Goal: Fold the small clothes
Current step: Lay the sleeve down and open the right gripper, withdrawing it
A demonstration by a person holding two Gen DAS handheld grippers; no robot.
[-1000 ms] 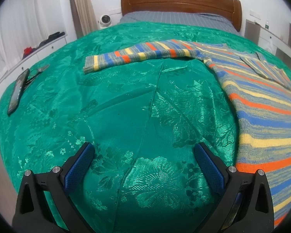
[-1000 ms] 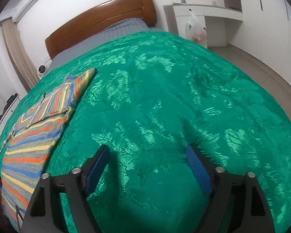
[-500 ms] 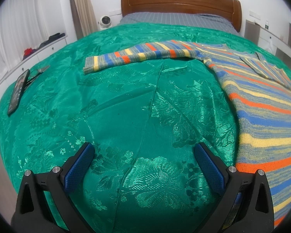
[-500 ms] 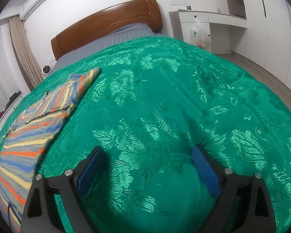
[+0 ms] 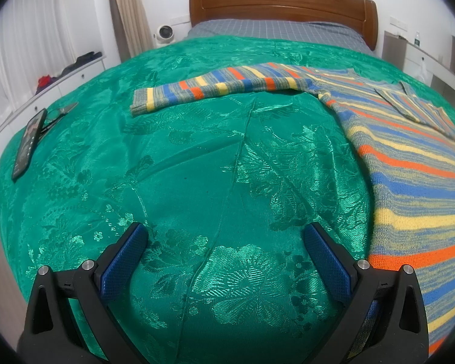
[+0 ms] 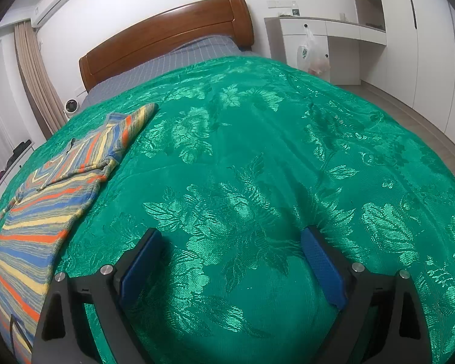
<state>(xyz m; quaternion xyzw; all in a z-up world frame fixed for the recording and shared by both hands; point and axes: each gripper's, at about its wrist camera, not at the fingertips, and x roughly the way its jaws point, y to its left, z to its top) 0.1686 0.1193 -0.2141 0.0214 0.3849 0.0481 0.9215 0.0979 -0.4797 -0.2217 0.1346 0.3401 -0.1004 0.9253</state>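
A striped knit sweater (image 5: 409, 157) in blue, yellow, orange and grey lies flat on the green bedspread (image 5: 197, 166). One sleeve (image 5: 215, 88) stretches out to the left; the other sleeve (image 6: 106, 139) is folded in over the body. My left gripper (image 5: 224, 236) is open and empty, low over the bedspread just left of the sweater's hem. My right gripper (image 6: 232, 239) is open and empty over bare bedspread, to the right of the sweater (image 6: 36, 212).
A black phone (image 5: 28, 144) and small scissors (image 5: 60, 112) lie at the bed's left edge. The wooden headboard (image 5: 282, 3) is at the far end. White drawers (image 5: 66, 75) stand to the left, a white desk with a hanging bag (image 6: 312, 54) to the right.
The right gripper has tilted up and drawn back a little, so the sweater sits lower in its view. The left gripper has hardly moved. Both stay open.
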